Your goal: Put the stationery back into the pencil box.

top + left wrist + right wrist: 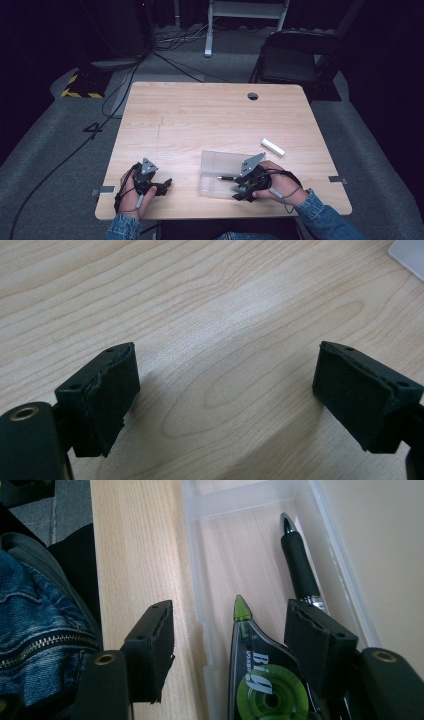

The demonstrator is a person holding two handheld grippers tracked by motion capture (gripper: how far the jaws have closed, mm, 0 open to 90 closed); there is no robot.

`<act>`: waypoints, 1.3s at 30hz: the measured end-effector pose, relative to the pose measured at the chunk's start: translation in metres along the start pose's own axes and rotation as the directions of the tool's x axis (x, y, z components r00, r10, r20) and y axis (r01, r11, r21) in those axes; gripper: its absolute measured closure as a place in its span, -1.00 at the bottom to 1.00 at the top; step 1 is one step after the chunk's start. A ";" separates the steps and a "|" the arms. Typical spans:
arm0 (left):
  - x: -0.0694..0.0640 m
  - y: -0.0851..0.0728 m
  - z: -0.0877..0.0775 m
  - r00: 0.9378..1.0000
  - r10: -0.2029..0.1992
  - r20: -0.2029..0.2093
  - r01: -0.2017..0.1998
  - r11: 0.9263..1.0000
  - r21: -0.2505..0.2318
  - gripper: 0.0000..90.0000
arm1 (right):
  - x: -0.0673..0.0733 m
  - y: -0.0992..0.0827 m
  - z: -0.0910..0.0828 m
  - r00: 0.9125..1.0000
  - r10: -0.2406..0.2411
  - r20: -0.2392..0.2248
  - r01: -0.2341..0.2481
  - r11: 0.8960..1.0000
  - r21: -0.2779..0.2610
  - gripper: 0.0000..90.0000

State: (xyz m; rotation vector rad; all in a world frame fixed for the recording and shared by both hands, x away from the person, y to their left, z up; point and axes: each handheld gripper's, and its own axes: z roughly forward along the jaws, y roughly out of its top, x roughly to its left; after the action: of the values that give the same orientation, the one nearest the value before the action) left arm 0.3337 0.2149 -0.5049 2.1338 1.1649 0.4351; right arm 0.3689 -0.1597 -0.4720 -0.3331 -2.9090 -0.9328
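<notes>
Between the right gripper's (227, 645) spread fingers (150, 647), nothing pinched: correction tape dispenser (260, 677) lying flat inside the clear plastic tray (200, 587), nearer the right-hand finger than the left-hand one, apparently not pressed by either. Black pen (300, 562) alongside it, running past the right-hand finger toward the tray's far end. Probably light, hard-shelled and a little slick; best taken across its flat sides, mid-body. Left gripper (222, 390) fingers spread too, over bare table (200, 300), holding nothing.
</notes>
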 end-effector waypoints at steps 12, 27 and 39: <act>0.000 0.000 0.000 1.000 0.001 -0.001 -0.001 1.000 0.000 -0.73 | 0.002 0.001 -0.004 1.000 -0.005 -0.013 0.005 1.000 0.003 -0.13; 0.000 0.000 0.000 1.000 0.001 0.000 -0.001 1.000 0.000 -0.73 | -0.003 0.004 -0.030 0.998 0.037 0.054 -0.033 0.996 -0.079 -0.09; 0.000 0.001 0.001 1.000 0.001 0.000 -0.001 1.000 -0.005 -0.75 | -0.023 -0.006 -0.068 0.957 0.227 0.178 -0.189 0.959 -0.209 -0.01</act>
State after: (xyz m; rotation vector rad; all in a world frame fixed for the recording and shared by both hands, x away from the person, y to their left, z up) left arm 0.3348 0.2145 -0.5052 2.1299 1.1621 0.4377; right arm 0.3896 -0.2081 -0.4231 -0.7750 -2.8837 -1.2064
